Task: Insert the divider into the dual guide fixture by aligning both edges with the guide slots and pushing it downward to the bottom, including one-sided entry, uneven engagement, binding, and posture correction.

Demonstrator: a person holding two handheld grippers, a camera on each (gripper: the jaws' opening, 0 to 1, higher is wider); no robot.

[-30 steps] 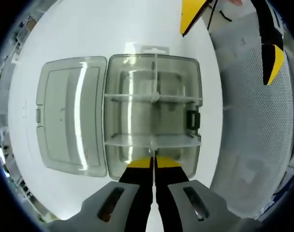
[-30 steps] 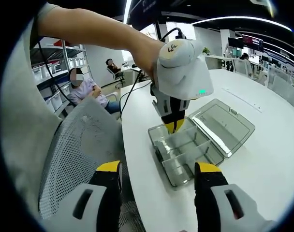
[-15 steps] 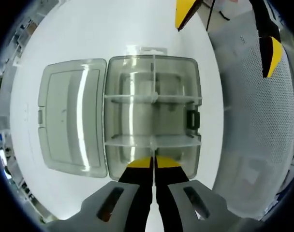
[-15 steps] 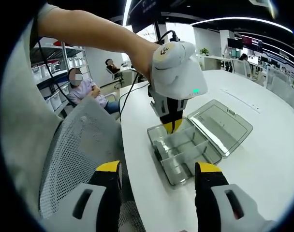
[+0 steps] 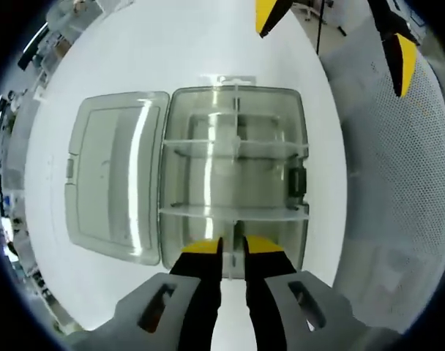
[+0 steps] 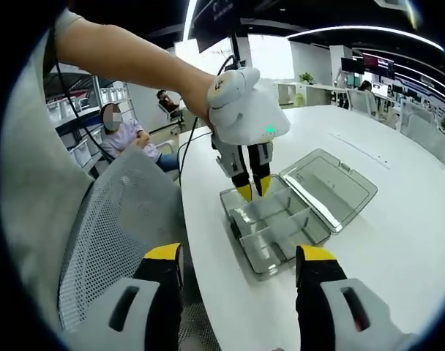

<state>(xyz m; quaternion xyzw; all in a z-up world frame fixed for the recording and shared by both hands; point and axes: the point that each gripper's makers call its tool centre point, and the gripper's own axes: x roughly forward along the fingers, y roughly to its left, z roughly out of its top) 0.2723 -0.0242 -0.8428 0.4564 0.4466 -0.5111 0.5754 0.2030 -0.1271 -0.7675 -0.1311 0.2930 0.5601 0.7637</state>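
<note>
clear plastic compartment box, lid open, near the white table edge; transparent divider seated inside. left gripper fingers slightly apart above it; right gripper fingers wide apart.

Bright overhead strip lights glare off the table; edges warp.

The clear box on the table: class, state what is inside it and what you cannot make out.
Inside the box stand clear dividers, two crosswise and one lengthwise, splitting it into compartments. The compartments look empty. The left tool covers part of the nearest compartment.
</note>
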